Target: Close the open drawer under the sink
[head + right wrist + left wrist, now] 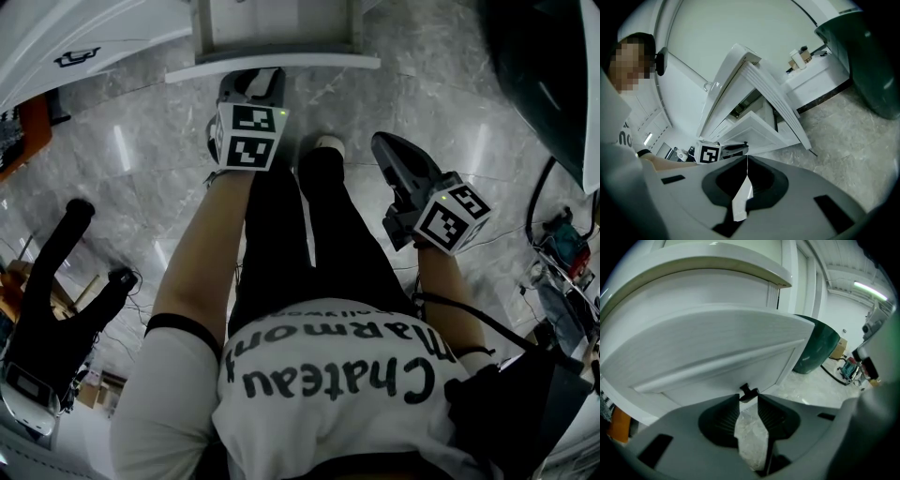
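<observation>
Glossy grey marble floor (131, 159) across the frame, dark green tub (548, 84) at upper right, black stand (42, 309) at lower left, cables and tools (562, 248) along the right edge, white wall (740, 37), ceiling strip light (869, 290) at upper right.

The floor (131, 178) is laid with glossy grey tiles, veined like marble, and streaks of light are reflected in it. At the right a dark green bin (820, 345) is stood on it, and a black cable (534, 202) is trailed over the tiles near a teal tool (567, 246) — its kind cannot be told. A shoe (328, 143) is planted mid-floor. At the left a black frame (47, 309) is stood — thin wires (131, 302) are strewn beside it.
</observation>
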Demonstrator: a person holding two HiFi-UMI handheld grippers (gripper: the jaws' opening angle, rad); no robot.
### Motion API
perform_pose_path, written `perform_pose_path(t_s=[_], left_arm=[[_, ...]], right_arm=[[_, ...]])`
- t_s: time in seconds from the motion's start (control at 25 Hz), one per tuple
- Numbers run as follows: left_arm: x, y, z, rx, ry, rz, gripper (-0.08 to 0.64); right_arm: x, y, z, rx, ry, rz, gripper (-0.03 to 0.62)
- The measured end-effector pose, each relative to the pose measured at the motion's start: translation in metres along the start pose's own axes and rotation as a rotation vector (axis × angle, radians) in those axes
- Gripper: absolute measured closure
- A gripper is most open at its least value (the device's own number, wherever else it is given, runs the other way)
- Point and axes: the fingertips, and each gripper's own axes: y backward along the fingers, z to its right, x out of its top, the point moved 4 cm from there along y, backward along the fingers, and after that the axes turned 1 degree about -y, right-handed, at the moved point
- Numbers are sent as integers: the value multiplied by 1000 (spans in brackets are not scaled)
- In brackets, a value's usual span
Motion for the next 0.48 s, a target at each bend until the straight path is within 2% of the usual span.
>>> perform_pose_path(t_s=[0.48], left_arm=[[18, -8, -8, -32, -14, -2, 440]], right_arm=[[17, 0, -4, -11, -41, 42, 580]])
